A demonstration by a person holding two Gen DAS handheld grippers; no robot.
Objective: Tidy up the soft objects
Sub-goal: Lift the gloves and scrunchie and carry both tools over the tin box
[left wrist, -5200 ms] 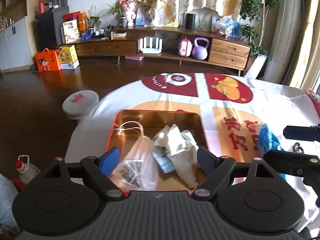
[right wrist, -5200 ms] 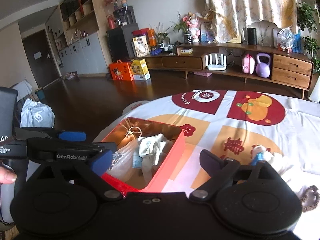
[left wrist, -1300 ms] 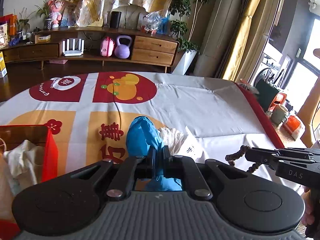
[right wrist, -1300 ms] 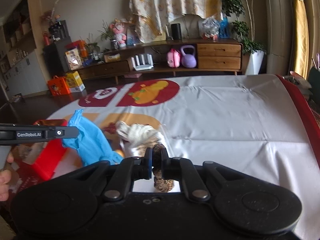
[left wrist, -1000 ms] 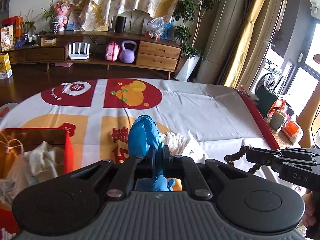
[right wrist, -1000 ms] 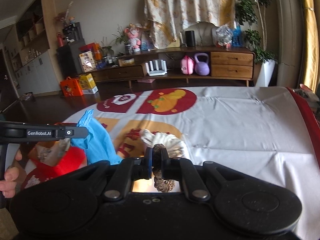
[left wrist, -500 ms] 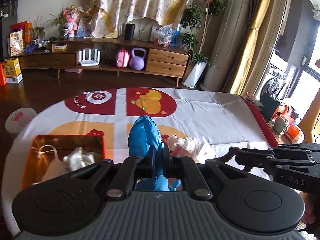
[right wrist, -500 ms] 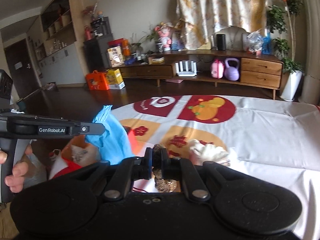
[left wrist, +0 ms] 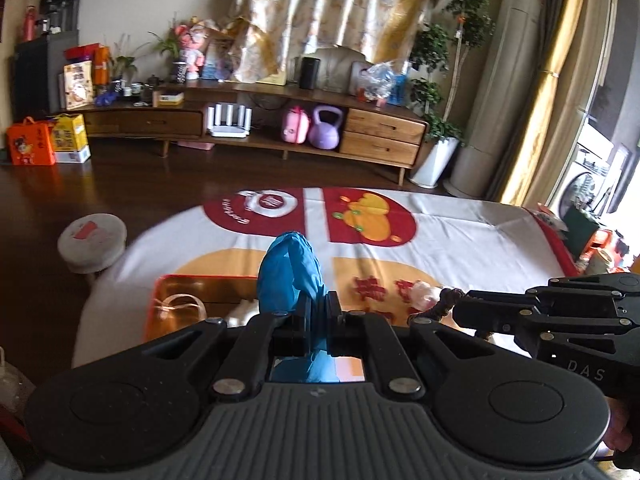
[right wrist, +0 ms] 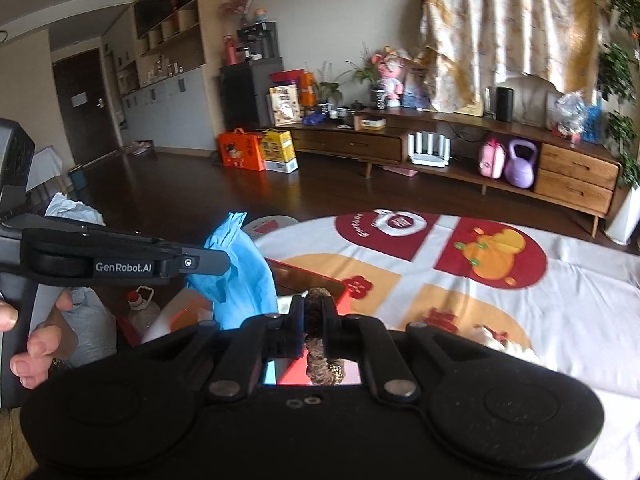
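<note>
My left gripper is shut on a blue cloth and holds it in the air above the near edge of the red tray. The cloth also shows in the right wrist view. My right gripper is shut on a brown knitted ring, lifted over the tray's right corner. The ring also shows in the left wrist view. A white crumpled cloth lies on the tablecloth to the right of the tray.
The tray holds a clear bag with a cord and pale cloths. The table has a white, red and orange tablecloth. A round stool stands on the dark floor to the left. A wooden sideboard runs along the far wall.
Both grippers have swung left from the table's middle toward the red tray, carrying the blue cloth and the brown ring. The white cloth stays on the table.
</note>
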